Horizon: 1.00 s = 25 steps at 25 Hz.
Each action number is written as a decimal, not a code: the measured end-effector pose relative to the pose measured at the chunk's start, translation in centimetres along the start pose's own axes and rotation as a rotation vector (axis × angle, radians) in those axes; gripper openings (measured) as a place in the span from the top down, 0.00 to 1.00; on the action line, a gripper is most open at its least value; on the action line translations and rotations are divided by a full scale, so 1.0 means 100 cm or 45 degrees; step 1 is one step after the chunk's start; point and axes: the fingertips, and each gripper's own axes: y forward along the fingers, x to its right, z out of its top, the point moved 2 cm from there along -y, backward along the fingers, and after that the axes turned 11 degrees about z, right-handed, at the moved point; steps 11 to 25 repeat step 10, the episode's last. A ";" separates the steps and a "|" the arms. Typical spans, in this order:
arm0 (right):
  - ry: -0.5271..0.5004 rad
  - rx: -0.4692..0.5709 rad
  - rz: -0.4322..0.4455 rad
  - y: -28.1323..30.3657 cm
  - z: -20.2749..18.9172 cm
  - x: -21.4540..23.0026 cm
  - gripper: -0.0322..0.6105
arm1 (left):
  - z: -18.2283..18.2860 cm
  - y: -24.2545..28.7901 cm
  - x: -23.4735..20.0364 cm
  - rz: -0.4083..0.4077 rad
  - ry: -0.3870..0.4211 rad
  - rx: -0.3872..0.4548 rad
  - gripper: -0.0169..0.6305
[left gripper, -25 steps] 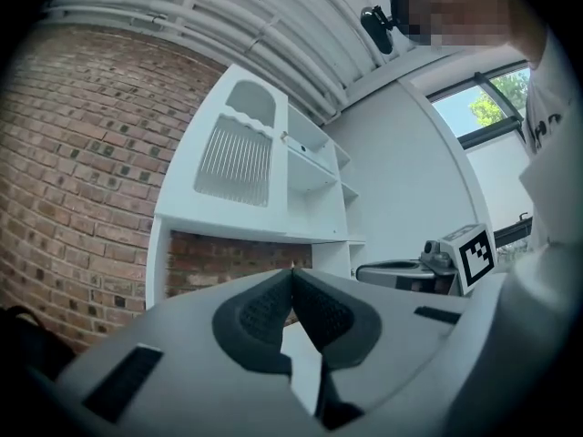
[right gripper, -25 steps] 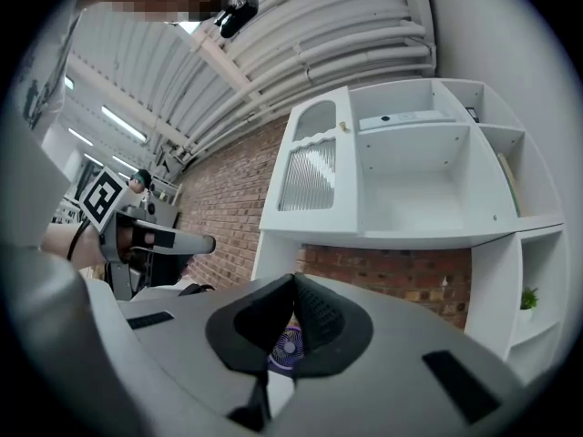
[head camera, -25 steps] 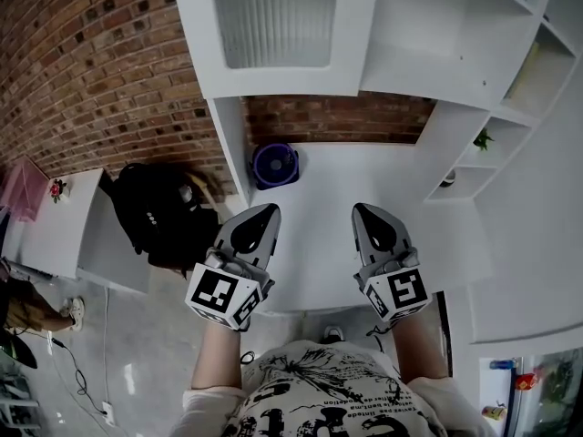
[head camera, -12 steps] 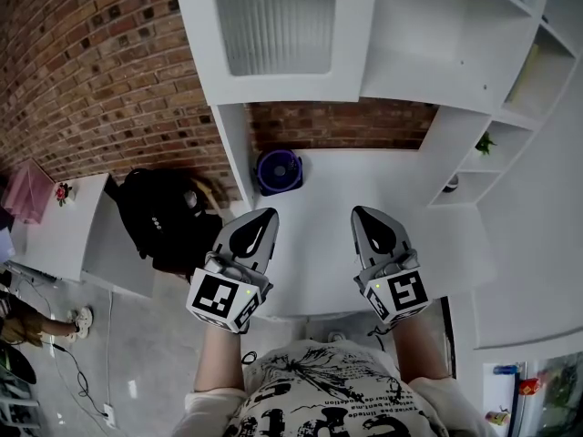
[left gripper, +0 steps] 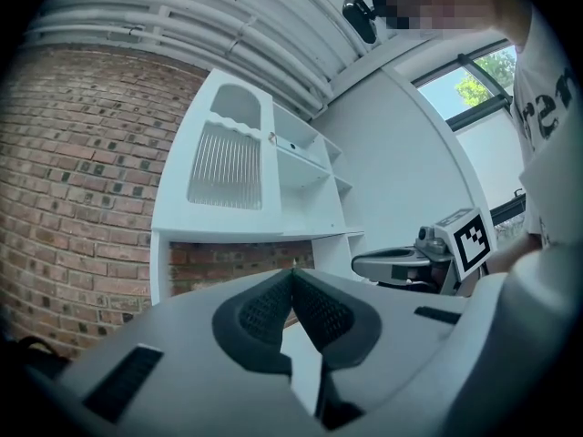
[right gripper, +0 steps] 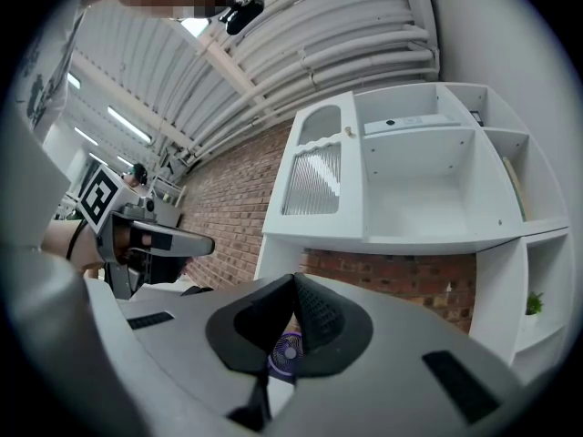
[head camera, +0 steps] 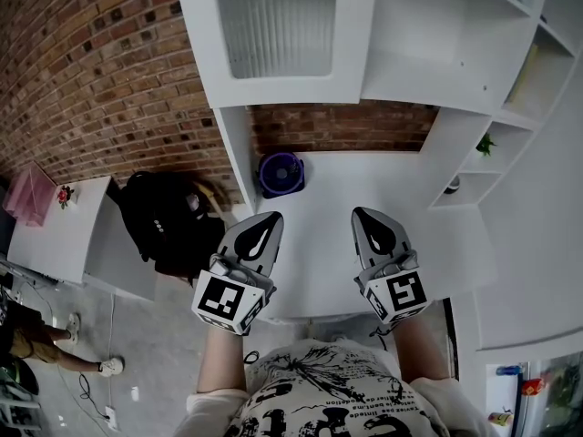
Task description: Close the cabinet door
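Head view: white, ribbed-paned cabinet door [head camera: 278, 30]

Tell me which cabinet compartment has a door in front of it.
The upper left one, behind the ribbed-pane door, above the purple fan. The compartments to its right stand open, with no door.

— Worn up top?
— White T-shirt [head camera: 314, 394] with black graphic print, and short pale sleeves [head camera: 202, 399].
— And the tools?
— Grey moulded shells on left gripper [head camera: 272, 215] and right gripper [head camera: 357, 210]. Black ribbed pads [left gripper: 264, 312]. White cubes [head camera: 226, 300] printed with black square markers.
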 end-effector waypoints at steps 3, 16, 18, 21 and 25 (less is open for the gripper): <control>0.006 -0.002 -0.012 -0.001 -0.001 0.001 0.93 | -0.001 0.000 0.000 -0.006 0.001 -0.003 0.95; -0.015 -0.022 -0.012 0.001 -0.007 0.001 0.93 | -0.001 0.000 -0.002 -0.016 -0.001 0.033 0.95; -0.015 -0.022 -0.012 0.001 -0.007 0.001 0.93 | -0.001 0.000 -0.002 -0.016 -0.001 0.033 0.95; -0.015 -0.022 -0.012 0.001 -0.007 0.001 0.93 | -0.001 0.000 -0.002 -0.016 -0.001 0.033 0.95; -0.015 -0.022 -0.012 0.001 -0.007 0.001 0.93 | -0.001 0.000 -0.002 -0.016 -0.001 0.033 0.95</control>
